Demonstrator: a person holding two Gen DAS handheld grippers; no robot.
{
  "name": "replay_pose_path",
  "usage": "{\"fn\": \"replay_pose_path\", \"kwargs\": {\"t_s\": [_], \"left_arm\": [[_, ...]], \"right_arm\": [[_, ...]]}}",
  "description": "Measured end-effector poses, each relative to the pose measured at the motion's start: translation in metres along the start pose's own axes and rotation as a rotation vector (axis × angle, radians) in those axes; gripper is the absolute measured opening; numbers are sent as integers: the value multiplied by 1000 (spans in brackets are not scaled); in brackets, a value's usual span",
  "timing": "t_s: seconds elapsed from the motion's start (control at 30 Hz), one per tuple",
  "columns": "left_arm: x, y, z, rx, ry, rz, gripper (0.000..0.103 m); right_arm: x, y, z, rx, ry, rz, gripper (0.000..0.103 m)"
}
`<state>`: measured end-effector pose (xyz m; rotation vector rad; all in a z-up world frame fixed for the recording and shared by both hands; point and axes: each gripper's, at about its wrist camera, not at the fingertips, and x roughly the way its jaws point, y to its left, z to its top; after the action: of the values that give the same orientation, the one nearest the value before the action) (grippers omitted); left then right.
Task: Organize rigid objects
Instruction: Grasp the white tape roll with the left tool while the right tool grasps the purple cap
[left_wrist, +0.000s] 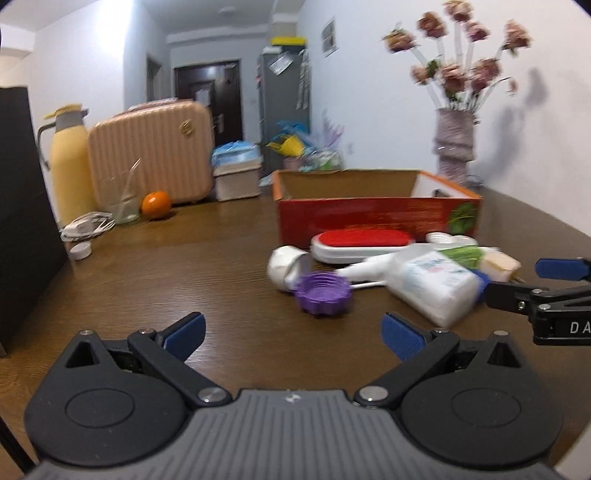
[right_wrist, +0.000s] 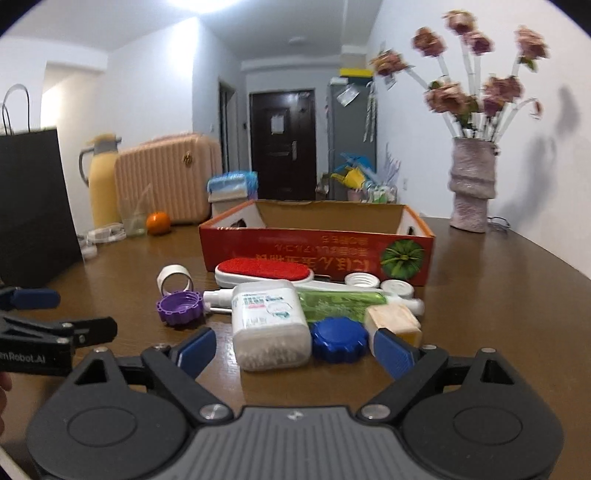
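An open red cardboard box (right_wrist: 317, 254) (left_wrist: 376, 218) stands on the brown table. Before it lie a red-topped lint brush (right_wrist: 266, 271) (left_wrist: 362, 242), a cotton swab box (right_wrist: 269, 325) (left_wrist: 432, 286), a purple lid (right_wrist: 180, 307) (left_wrist: 324, 293), a blue lid (right_wrist: 340, 339), a white tape roll (right_wrist: 173, 278) (left_wrist: 286, 267), a green tube (right_wrist: 340, 304), a beige block (right_wrist: 393, 319) and white caps (right_wrist: 364, 282). My right gripper (right_wrist: 293, 350) is open, its fingers flanking the swab box and blue lid. My left gripper (left_wrist: 293, 336) is open and empty, just short of the purple lid.
At the back left stand a black paper bag (right_wrist: 33, 206), a yellow thermos (left_wrist: 70, 166), a pink suitcase (left_wrist: 151, 155), a glass (left_wrist: 125, 206), an orange (left_wrist: 156, 205) and a coiled white cable (left_wrist: 86, 225). A vase of flowers (right_wrist: 471, 184) stands at the back right.
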<state>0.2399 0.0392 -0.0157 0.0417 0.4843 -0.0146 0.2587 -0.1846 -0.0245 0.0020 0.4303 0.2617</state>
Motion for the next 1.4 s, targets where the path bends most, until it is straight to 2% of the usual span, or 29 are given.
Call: {"fn": "replay_pose_path", "kwargs": {"t_s": [0.2,0.27,0.4,0.5,0.63,0.77,0.87,0.93,1.03,1.13,1.2,1.27,1.4], "left_arm": [[10,41,1,-124,39,1,103],[10,55,-2,-151,35,6,103],[14,87,-5,-192,50,60,103],[18,107,-6,-211,50,93,103],[24,121,-4,-187,56,89,103],[36,125,3,-137,57,59,103],[47,125,10,-103,87,23,103],[50,123,13,-88,75,-6,103],[55,121,18,-60,63,-31,103],[62,119,22,-39,62,-50,103],[67,118,24,-33,66,-61,103],[71,118,25,-32,74,-70,103],[78,110,31,6,86,-61,103]], "right_arm": [[39,20,24,-74,24,24,92],[44,32,31,-114,1,30,92],[47,60,39,-171,-30,83,92],[52,85,34,-194,-20,150,92],[66,119,26,-206,28,198,87],[82,141,22,-201,69,206,85],[97,146,22,-191,105,150,84],[104,147,24,-199,117,83,84],[113,141,27,-184,141,38,82],[123,134,28,-158,174,45,77],[129,133,29,-140,189,78,63],[136,135,30,-153,204,75,53],[134,135,31,-150,196,104,53]]}}
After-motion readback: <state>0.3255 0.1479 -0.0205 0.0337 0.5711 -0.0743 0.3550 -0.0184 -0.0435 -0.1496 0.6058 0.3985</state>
